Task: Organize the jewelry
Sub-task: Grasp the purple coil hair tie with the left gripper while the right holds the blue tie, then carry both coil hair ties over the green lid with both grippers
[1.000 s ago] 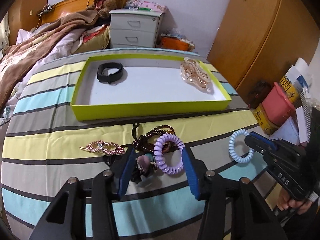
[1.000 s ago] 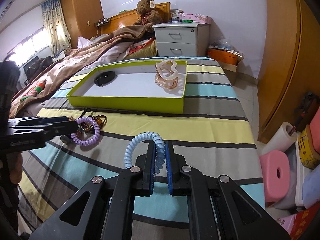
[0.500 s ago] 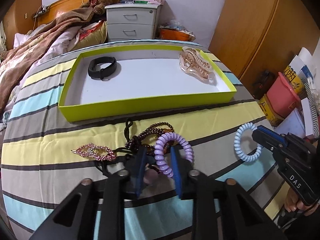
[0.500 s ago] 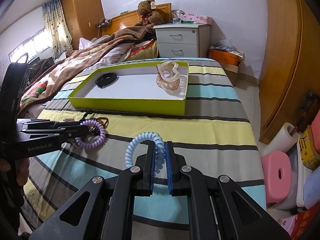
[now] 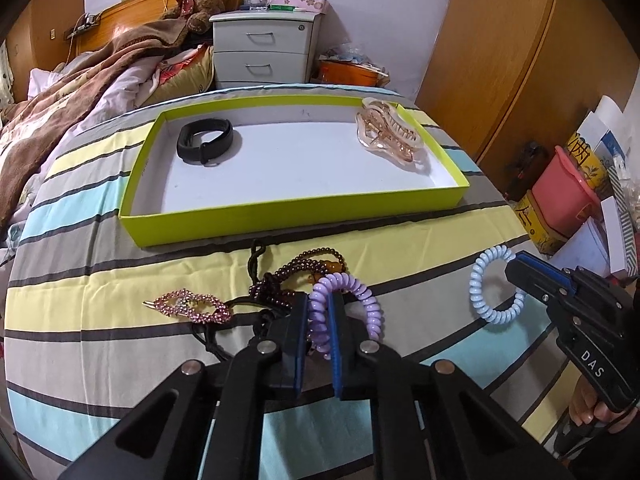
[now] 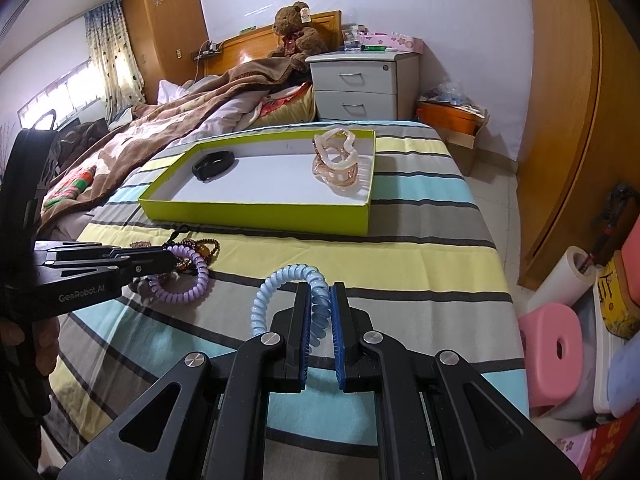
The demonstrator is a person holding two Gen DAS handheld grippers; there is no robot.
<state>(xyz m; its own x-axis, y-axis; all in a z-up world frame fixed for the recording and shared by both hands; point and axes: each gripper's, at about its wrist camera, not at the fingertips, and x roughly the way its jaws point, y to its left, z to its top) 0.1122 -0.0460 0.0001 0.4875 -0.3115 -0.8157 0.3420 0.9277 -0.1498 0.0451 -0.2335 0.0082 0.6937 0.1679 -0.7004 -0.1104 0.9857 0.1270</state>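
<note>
The left tongs [image 5: 318, 312] had just been closing & now pinched the purple coil hair tie [image 5: 360, 304] at its left side, lower centre of the left wrist view. The pads pressed on the coil, w/ the rest of the ring sticking out to the right of the tongs. Just behind it, touching or almost touching, lay the dark bead bracelet [image 5: 308, 266] w/ a black cord, and to the left of that the pink glitter hair clip [image 5: 188, 306] flat on the striped cover [image 5: 80, 292].

The right tongs [image 6: 320, 312], lower centre of the right wrist view, were nearly shut on the blue coil hair tie [image 6: 280, 284]; its right side sat between the pads, the loop arching up & to the left. In the left wrist view the same tongs came in from the right edge, w/ the blue ring hanging at the tip. I could not tell if the ring touched the cover or was lifted off it.

The green box lid [image 5: 280, 216] w/ white inside sat in the middle of both views, behind the loose pieces. Inside it: a black band [image 5: 206, 142] at the upper left corner and a clear peach claw clip [image 5: 390, 136] at the upper right corner, well apart from each other.

A hand [image 6: 44, 332] on the left tongs' grip showed at the left edge of the right wrist view.
</note>
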